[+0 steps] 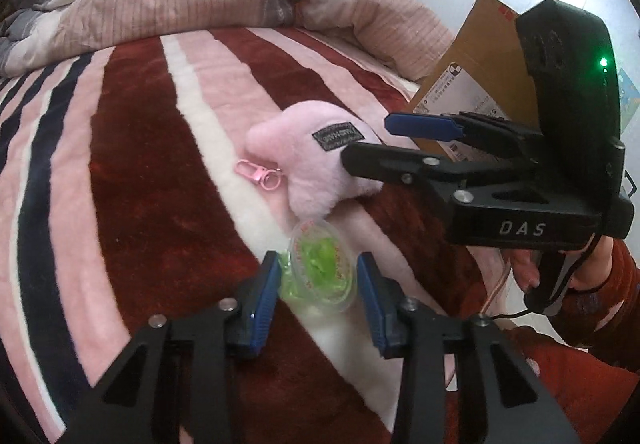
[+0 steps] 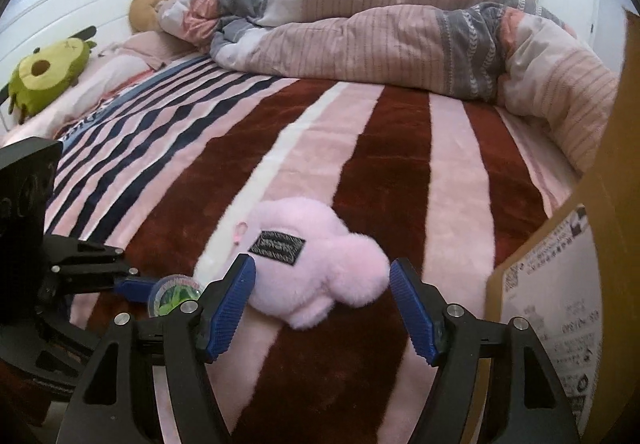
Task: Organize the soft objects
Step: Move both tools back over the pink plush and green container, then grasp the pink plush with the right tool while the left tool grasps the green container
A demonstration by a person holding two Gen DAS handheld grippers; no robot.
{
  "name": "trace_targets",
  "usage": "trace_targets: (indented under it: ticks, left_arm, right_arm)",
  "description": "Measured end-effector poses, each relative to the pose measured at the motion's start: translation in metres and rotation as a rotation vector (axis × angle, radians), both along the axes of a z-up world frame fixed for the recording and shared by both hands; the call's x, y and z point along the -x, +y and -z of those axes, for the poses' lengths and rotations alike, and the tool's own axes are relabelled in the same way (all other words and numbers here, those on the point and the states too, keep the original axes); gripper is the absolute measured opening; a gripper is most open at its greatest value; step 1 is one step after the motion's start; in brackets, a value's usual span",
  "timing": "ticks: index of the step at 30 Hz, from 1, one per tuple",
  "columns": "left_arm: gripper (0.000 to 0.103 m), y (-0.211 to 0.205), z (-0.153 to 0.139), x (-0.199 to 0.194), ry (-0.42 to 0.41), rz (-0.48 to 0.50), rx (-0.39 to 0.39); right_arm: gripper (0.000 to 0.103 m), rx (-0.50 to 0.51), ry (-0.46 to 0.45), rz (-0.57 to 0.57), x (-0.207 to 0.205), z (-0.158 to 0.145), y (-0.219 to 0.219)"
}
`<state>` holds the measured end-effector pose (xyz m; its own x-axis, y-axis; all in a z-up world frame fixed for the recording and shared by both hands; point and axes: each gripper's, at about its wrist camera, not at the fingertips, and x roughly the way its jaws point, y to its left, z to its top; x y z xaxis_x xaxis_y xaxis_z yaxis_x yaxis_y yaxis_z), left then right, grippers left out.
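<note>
A pink plush toy point(image 1: 316, 160) with a black label and a pink clip lies on the striped blanket point(image 1: 140, 164). It also shows in the right wrist view point(image 2: 316, 272). A small clear tub of green slime point(image 1: 322, 270) lies just in front of it. My left gripper point(image 1: 318, 284) is open, its blue pads on either side of the tub without squeezing it. My right gripper point(image 2: 322, 288) is open, its pads either side of the plush toy's near end; in the left wrist view it point(image 1: 404, 142) comes in from the right.
A rumpled pink and grey duvet point(image 2: 400, 32) lies across the far side of the bed. A green avocado plush point(image 2: 48, 72) and a tan plush point(image 2: 148, 10) rest by the white headboard. A cardboard box point(image 2: 560, 284) stands at the bed's right edge.
</note>
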<state>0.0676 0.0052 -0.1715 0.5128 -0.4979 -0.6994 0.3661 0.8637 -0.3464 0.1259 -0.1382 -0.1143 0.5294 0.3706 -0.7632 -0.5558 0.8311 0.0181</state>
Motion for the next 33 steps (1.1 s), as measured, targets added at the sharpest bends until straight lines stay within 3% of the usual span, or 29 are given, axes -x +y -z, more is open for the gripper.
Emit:
trace_targets:
  ticks: [6, 10, 13, 16, 17, 19, 25, 33]
  left_arm:
    - [0.036, 0.020, -0.011, 0.004, -0.021, -0.072, -0.057]
    - [0.036, 0.040, -0.016, 0.006, -0.021, -0.124, -0.063]
    - [0.036, 0.050, -0.017, 0.006, -0.016, -0.154, -0.064]
    - [0.036, 0.053, -0.018, 0.008, -0.016, -0.163, -0.061]
    - [0.036, 0.053, -0.018, 0.009, -0.018, -0.164, -0.062]
    - [0.036, 0.051, -0.020, 0.008, -0.022, -0.167, -0.065]
    - [0.036, 0.054, -0.040, 0.011, -0.063, -0.192, -0.054]
    - [0.036, 0.051, -0.098, 0.028, -0.168, -0.217, -0.058]
  right_arm:
    - [0.068, -0.011, 0.035, -0.060, -0.004, 0.009, 0.016]
    - [0.082, -0.006, 0.047, -0.063, -0.009, 0.018, 0.024]
    - [0.082, 0.056, 0.010, -0.058, -0.009, 0.027, 0.034]
    - [0.064, 0.127, -0.036, -0.041, -0.006, 0.033, 0.039]
    - [0.048, 0.131, -0.047, -0.026, -0.006, 0.032, 0.036]
    - [0.036, 0.119, -0.057, -0.015, -0.006, 0.027, 0.030]
    - [0.032, 0.019, -0.074, -0.044, 0.005, -0.002, 0.017]
    - [0.031, -0.098, -0.111, -0.115, 0.043, -0.069, 0.012]
